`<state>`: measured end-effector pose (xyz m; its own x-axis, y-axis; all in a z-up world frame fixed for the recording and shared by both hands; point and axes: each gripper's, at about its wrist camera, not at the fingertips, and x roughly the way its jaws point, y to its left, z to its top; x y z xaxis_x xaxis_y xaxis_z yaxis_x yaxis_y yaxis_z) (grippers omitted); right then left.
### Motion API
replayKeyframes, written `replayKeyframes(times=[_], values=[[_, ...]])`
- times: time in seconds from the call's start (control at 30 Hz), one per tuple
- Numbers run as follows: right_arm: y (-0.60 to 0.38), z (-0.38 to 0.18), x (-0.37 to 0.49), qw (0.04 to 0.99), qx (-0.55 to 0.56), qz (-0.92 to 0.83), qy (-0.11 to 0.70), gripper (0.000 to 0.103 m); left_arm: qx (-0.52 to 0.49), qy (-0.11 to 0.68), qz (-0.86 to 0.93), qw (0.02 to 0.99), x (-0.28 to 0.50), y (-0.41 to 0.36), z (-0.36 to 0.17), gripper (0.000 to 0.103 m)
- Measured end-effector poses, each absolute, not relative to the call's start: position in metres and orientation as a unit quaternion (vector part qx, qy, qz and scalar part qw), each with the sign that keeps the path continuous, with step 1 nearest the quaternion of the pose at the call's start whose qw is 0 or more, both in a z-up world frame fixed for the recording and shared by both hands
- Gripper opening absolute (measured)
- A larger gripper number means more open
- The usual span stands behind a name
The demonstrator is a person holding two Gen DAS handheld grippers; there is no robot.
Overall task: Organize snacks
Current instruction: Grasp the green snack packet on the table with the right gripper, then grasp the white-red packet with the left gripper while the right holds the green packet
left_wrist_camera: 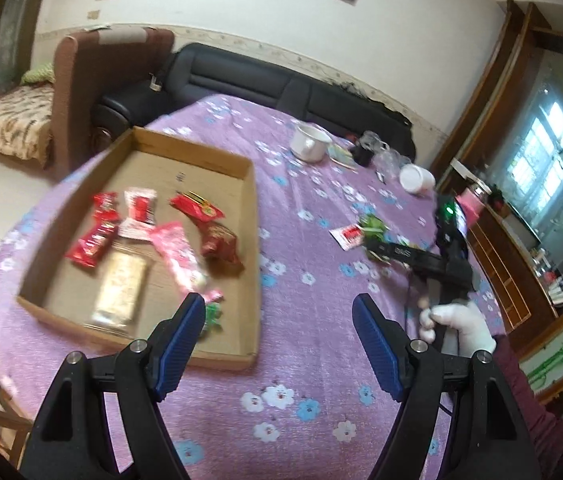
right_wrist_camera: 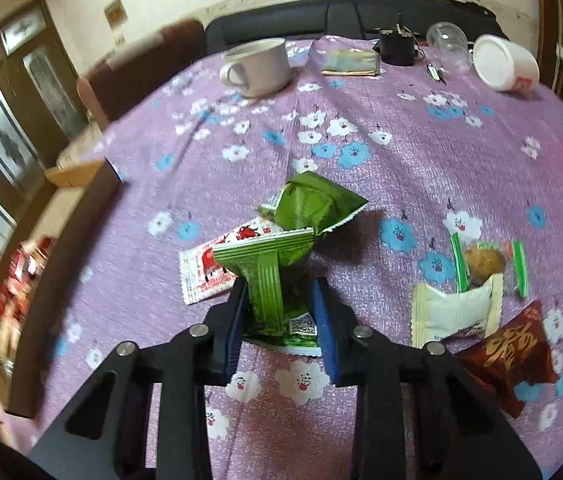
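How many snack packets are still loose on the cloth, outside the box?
5, maybe more hidden: green packet in the right hand-held gripper, red-white sachet beside it, clear cookie wrapper, cream packet, brown packet.

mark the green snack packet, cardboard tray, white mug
green snack packet point(right_wrist_camera: 277, 280), right wrist view, ribbed back seam.
cardboard tray point(left_wrist_camera: 197, 152), left wrist view, far wall.
white mug point(right_wrist_camera: 259, 66), right wrist view, outer side wall.

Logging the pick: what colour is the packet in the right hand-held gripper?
Green, with a ribbed seam; the packet shows best in the right wrist view.
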<state>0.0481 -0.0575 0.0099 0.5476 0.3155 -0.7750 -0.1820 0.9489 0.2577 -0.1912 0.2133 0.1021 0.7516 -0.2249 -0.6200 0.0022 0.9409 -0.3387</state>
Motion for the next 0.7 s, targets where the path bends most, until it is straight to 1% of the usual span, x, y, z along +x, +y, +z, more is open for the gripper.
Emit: replayKeyframes(times=[0.2, 0.7], values=[[-0.072, 0.010, 0.046, 0.873, 0.104, 0.141, 0.455, 0.032, -0.167, 0.338, -0.039, 0.925, -0.195, 0.224, 0.113, 0.076], [-0.072, 0.021, 0.027, 0.880, 0.103, 0.150, 0.439, 0.032, -0.154, 0.353, -0.062, 0.921, -0.192, 0.204, 0.107, 0.076]])
